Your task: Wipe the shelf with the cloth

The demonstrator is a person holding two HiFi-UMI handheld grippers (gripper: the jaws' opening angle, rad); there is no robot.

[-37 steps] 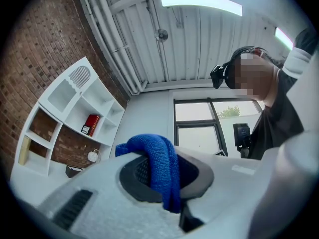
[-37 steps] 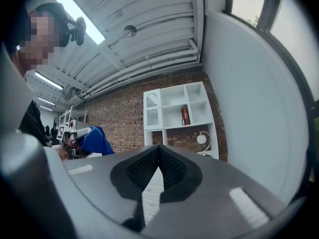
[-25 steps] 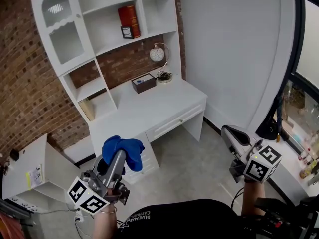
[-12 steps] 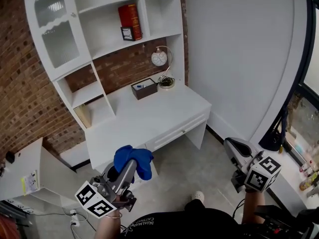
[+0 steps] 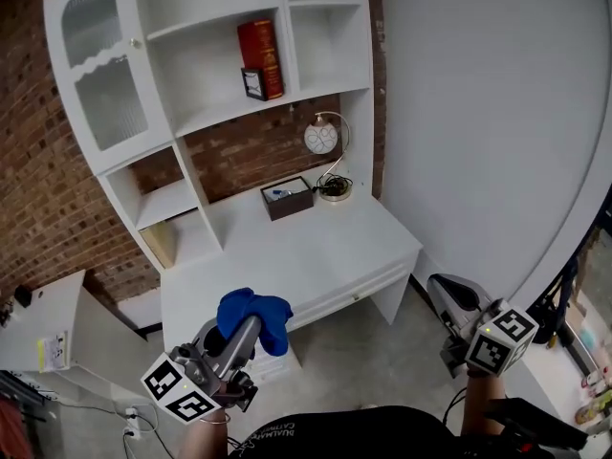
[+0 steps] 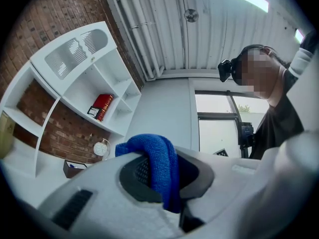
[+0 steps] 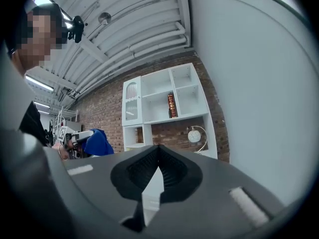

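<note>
1. Shelf [image 5: 215, 115]. White unit on a brick wall, filling the head view from 10 to 1 o'clock. Open bays, all well apart from both grippers. This is the task's surface, not yet touched.
2. Desk [image 5: 287, 256]. Flat white top under the shelf, at the centre of the view.
3. Door [image 5: 96, 75]. Glazed and closed, at 10 o'clock.
4. Left gripper [image 5: 245, 331]. At 7 o'clock, clamped on the cloth and pointing up toward the shelf.
5. Right gripper [image 5: 448, 291]. At 4 o'clock, jaws together with nothing between them, held off to the side.
6. Cloth [image 5: 254, 314]. Blue, bunched, pinched between the left jaws, with the loose bulk standing beyond the tips. It hangs in the air short of the desk edge.
7. Book [image 5: 260, 54]. Red, upright on the upper board at 12 o'clock.
8. Box [image 5: 287, 199]. Dark, on the desk near the back wall.
9. Lamp [image 5: 321, 138]. Round globe at 1 o'clock, just right of the box.
10. Frame [image 5: 253, 83]. Small, standing in front of the book's foot.

Handling note (judgement): the step is the approach.
- Keep the clamp firm.
- Lead with the cloth's loose bulk so that fabric, not jaw tips, meets the board.
- Lay it flat on a bare stretch left of the book and frame.
- Sweep along the board with even pressure, stopping short of the book and frame so they are not toppled.
- Keep the right gripper clear of the lamp.
</note>
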